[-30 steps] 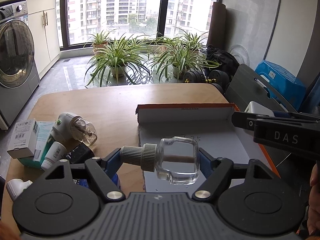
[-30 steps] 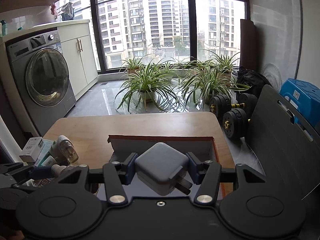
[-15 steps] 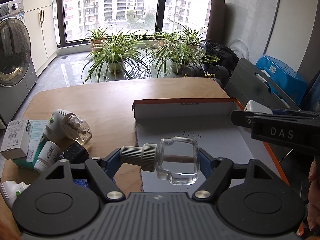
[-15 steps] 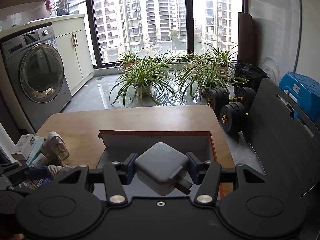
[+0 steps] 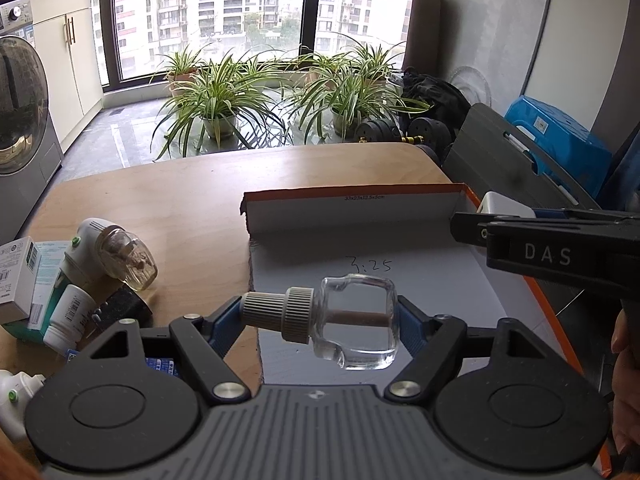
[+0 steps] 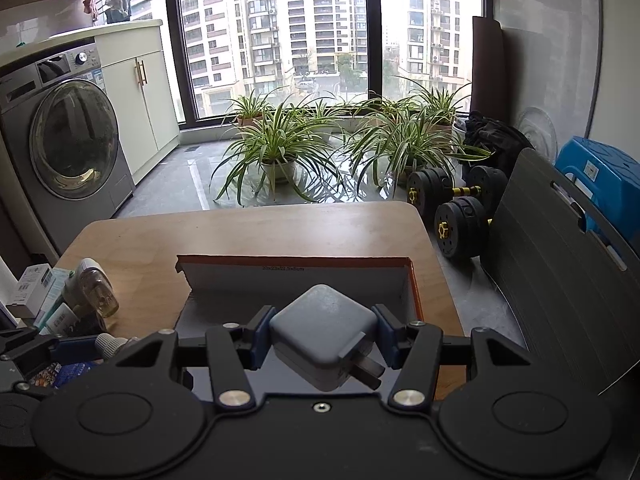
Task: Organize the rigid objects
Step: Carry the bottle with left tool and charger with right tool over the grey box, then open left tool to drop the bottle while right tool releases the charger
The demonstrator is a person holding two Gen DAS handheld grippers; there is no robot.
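Note:
My left gripper (image 5: 320, 320) is shut on a clear square glass bottle (image 5: 356, 322) with a ribbed grey cap, held sideways above the near left part of an open cardboard box (image 5: 360, 216). My right gripper (image 6: 322, 332) is shut on a grey-white plug charger (image 6: 324, 334), prongs toward the lower right, above the same box (image 6: 300, 276). The right gripper also shows in the left wrist view (image 5: 556, 244), over the box's right edge, with the charger (image 5: 502, 205) at its tip.
A pile lies at the table's left: a plug-in refill bottle (image 5: 120, 256), white cartons (image 5: 16, 276), a small white bottle (image 5: 66, 312), a black block (image 5: 124, 308). A wooden table (image 5: 192, 200) carries it all. Dumbbells (image 6: 456, 208), plants and a grey panel stand beyond.
Both grippers have moved forward a little over the box with their objects still held; the box and the pile look closer and lower in both views.

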